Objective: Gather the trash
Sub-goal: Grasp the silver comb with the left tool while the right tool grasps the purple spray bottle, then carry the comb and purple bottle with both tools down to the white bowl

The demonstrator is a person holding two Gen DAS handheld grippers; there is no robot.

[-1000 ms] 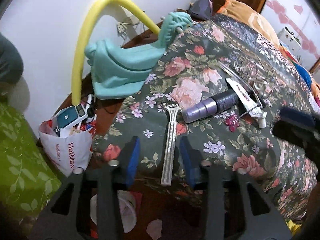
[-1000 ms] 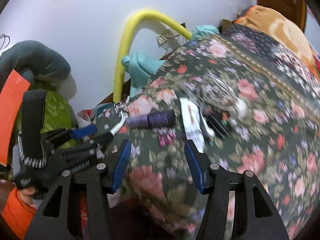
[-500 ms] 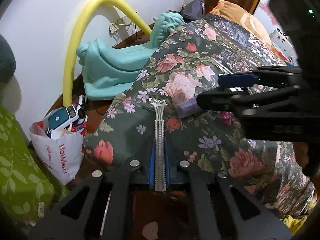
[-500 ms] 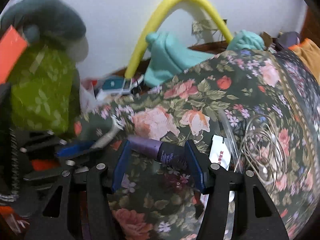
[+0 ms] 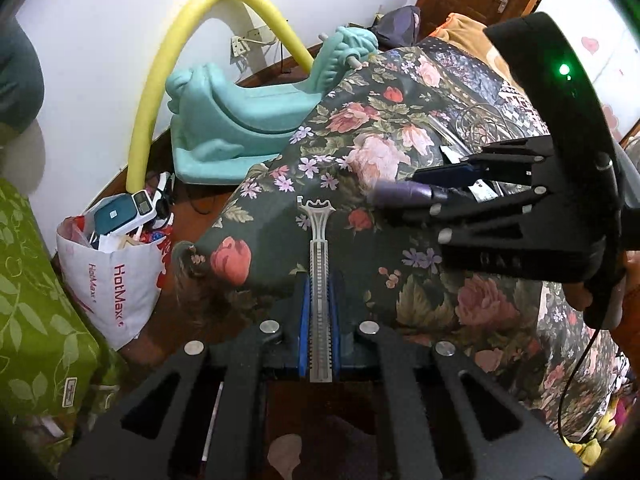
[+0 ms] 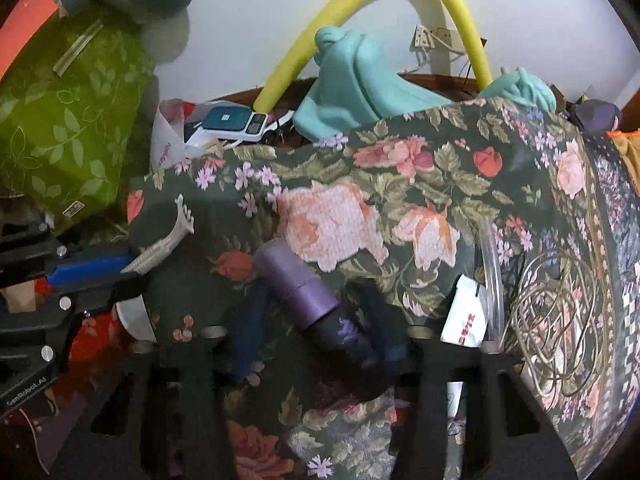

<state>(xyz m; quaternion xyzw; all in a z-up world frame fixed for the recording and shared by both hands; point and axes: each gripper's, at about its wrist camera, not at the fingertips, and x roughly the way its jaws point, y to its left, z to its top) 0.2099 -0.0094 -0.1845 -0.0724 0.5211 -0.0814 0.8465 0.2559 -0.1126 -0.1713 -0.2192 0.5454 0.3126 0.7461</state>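
Observation:
My left gripper (image 5: 319, 320) is shut on a grey plastic razor handle (image 5: 319, 280) that points forward over the floral bedspread (image 5: 400, 136); it also shows in the right wrist view (image 6: 160, 248). My right gripper (image 6: 316, 332) has its blurred jaws on both sides of a purple and black tube (image 6: 308, 296) lying on the bedspread (image 6: 400, 208); the tube also shows in the left wrist view (image 5: 404, 194), between the right gripper's fingers (image 5: 452, 174). A white sachet (image 6: 466, 316), clear tubing and a wire coil (image 6: 560, 312) lie to the right.
A white HotMax bag (image 5: 112, 276) full of items stands on the floor at the left. A teal plastic rocking toy (image 5: 240, 120) and a yellow foam tube (image 5: 180, 60) stand by the wall. A green leaf-print cushion (image 5: 28, 300) is at the far left.
My left gripper closed on the razor handle and holds it. My right gripper moved in from the right and came down around the purple tube.

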